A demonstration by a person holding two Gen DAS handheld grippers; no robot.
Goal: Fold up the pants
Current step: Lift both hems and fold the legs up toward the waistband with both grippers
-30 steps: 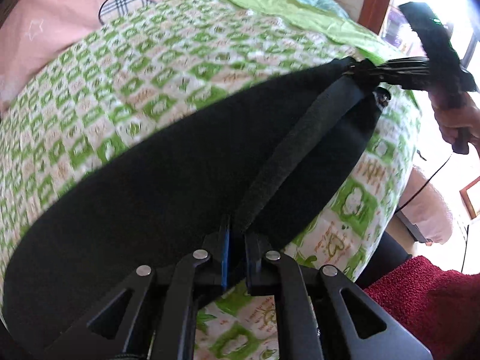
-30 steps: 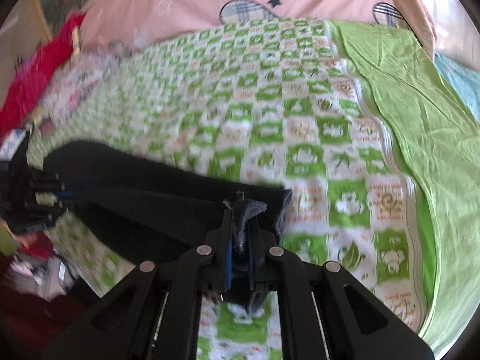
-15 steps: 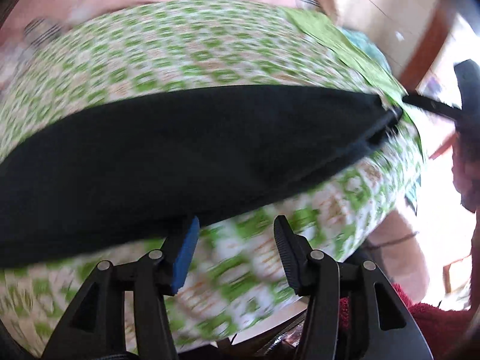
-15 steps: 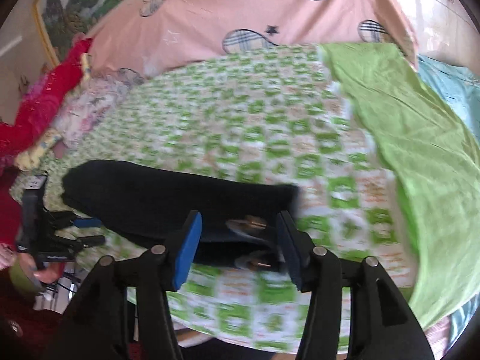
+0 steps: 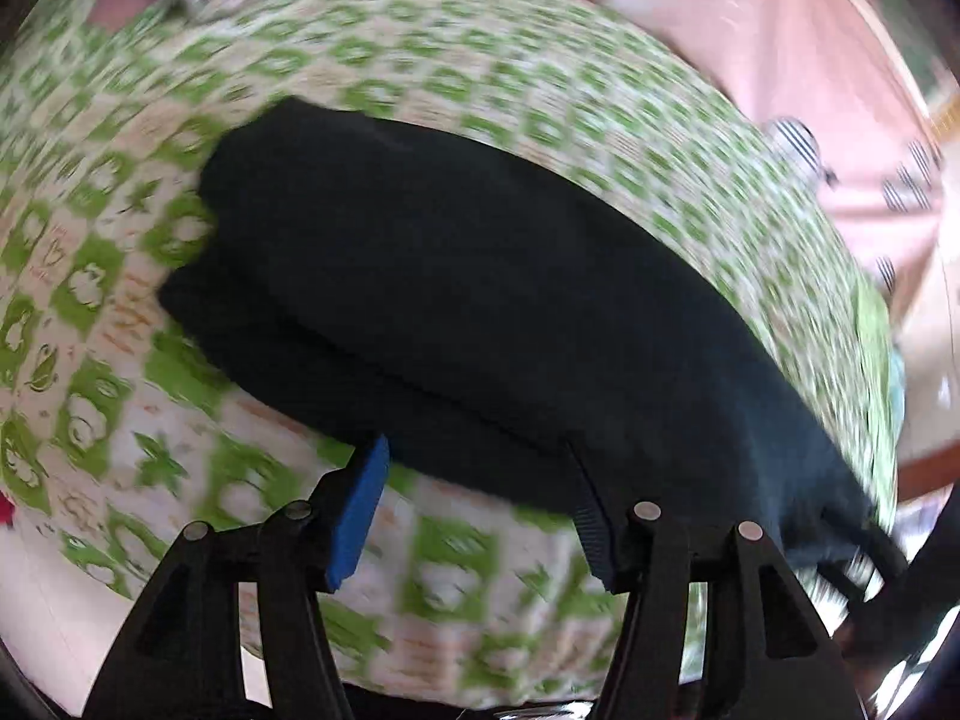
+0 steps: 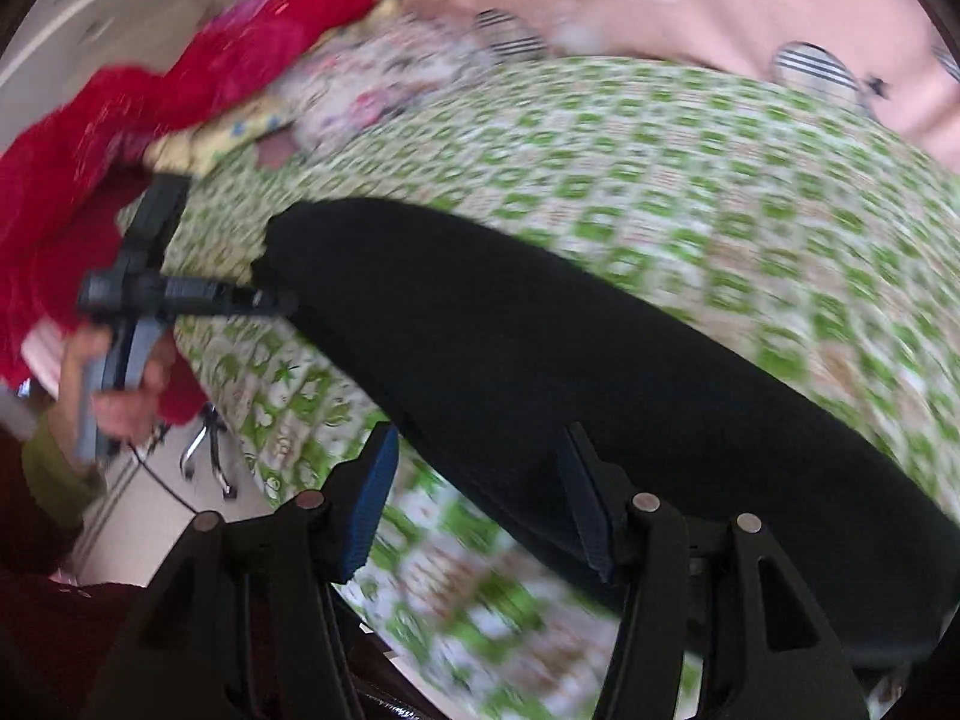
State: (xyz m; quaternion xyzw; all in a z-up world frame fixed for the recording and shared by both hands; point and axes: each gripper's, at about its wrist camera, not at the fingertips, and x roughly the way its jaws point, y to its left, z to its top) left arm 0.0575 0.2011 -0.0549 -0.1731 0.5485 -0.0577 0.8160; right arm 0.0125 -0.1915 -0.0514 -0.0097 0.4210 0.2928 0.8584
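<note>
On the left of the right wrist view, the left gripper (image 6: 282, 302) reaches in from beside the bed, held in a hand (image 6: 120, 384) in front of a red cloth (image 6: 90, 144); its tips sit at the near end of the black pants (image 6: 540, 360), though the blur makes it impossible to say whether they touch the fabric. Its own camera shows its jaws spread wide with nothing between them, the left gripper (image 5: 480, 480) hovering over the near long edge of the pants (image 5: 480, 300). The pants lie flat as one long dark band across the green-and-white checked bedspread (image 5: 90, 300), running from the left toward the lower right. Further right, the right gripper (image 6: 480, 480) is likewise spread wide and empty, its right finger over the black fabric and its left finger over bare bedspread (image 6: 750, 192). A pink sheet (image 6: 720, 0) lies beyond the bedspread.
</note>
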